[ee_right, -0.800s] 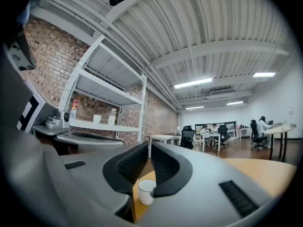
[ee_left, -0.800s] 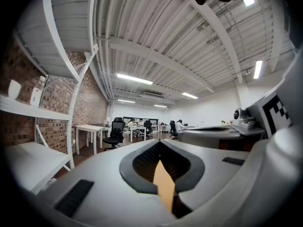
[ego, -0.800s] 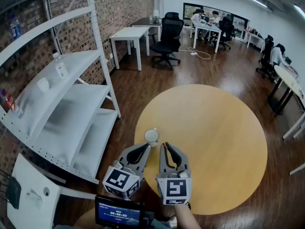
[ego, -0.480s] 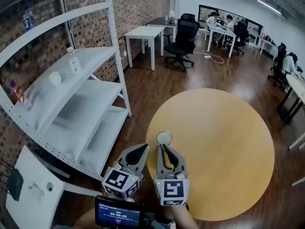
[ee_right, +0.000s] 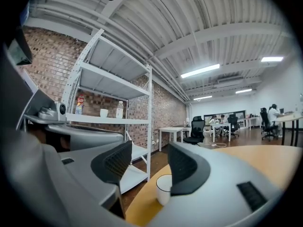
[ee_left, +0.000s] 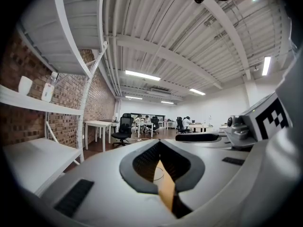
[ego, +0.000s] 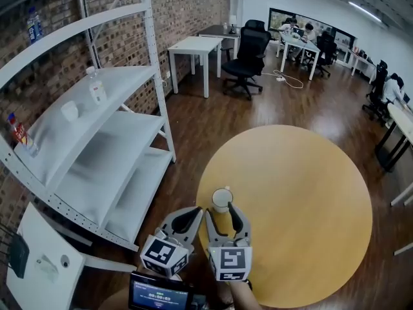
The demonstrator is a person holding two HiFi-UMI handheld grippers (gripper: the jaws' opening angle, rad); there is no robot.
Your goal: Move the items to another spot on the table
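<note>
From the head view, the right gripper point(ego: 220, 214) has its jaws spread. Their tips reach the near side of a white cup point(ego: 222, 199), which stands upright close to the left edge of the round wooden table point(ego: 290, 192). The left gripper point(ego: 195, 210) sits just beside it with its jaws pressed together, holding nothing.

The left gripper view shows the tips meeting. Only a sliver of tabletop shows through the hollow between the pads.

In the right gripper view the two jaws stand well apart with open air between them. The cup point(ee_right: 163, 190) shows low in that gap, partly hidden behind the right-hand jaw, and neither pad presses on it. It is plain white with a thin dark line round its rim.
</note>
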